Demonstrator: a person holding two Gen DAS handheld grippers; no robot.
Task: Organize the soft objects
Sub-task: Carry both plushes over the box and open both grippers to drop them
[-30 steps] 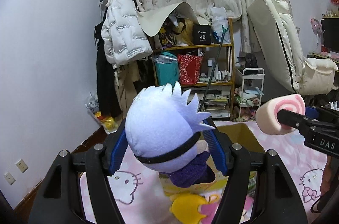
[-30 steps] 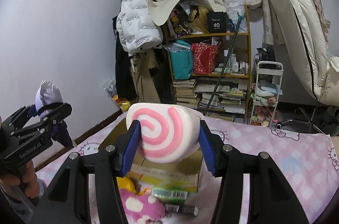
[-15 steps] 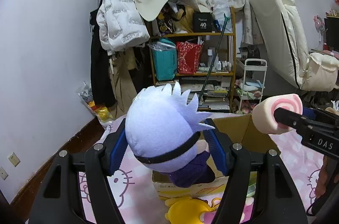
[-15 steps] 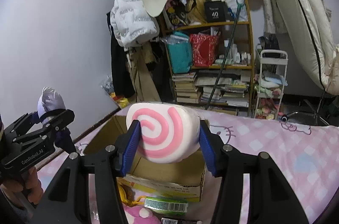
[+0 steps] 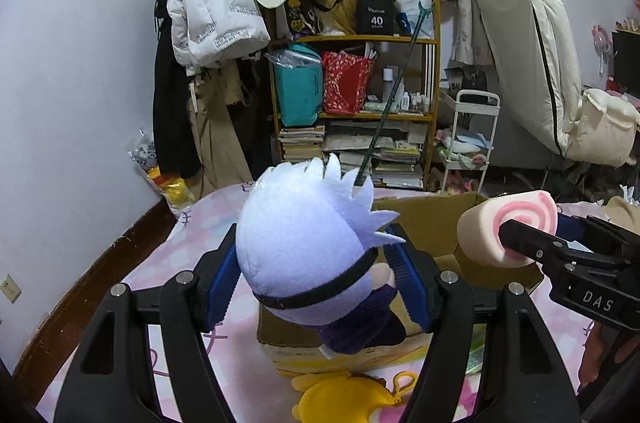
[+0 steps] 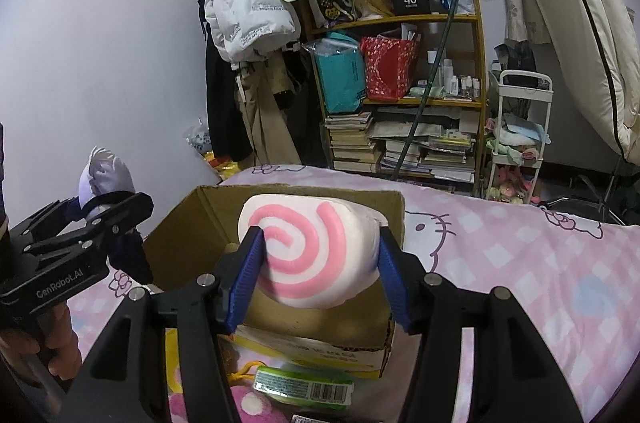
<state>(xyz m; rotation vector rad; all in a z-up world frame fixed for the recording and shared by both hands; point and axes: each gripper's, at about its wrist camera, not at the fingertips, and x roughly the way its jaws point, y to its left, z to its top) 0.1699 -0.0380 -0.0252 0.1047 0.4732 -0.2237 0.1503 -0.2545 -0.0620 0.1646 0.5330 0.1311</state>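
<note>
My left gripper (image 5: 316,283) is shut on a plush doll (image 5: 304,243) with pale lilac spiky hair and a dark purple body, held above the near left edge of an open cardboard box (image 5: 432,223). My right gripper (image 6: 318,263) is shut on a white plush roll with a pink spiral (image 6: 308,251), held over the box (image 6: 280,199). The roll also shows in the left wrist view (image 5: 508,227), and the doll in the right wrist view (image 6: 105,183).
The box stands on a pink Hello Kitty bedspread (image 6: 520,255). A yellow plush (image 5: 344,399) and a green packet (image 6: 304,385) lie in front of the box. A cluttered shelf (image 5: 356,103), hanging coats (image 5: 208,23) and a white trolley (image 5: 472,139) stand behind.
Both grippers moved forward and tilted down with their toys; the box now lies closer and more beneath them.
</note>
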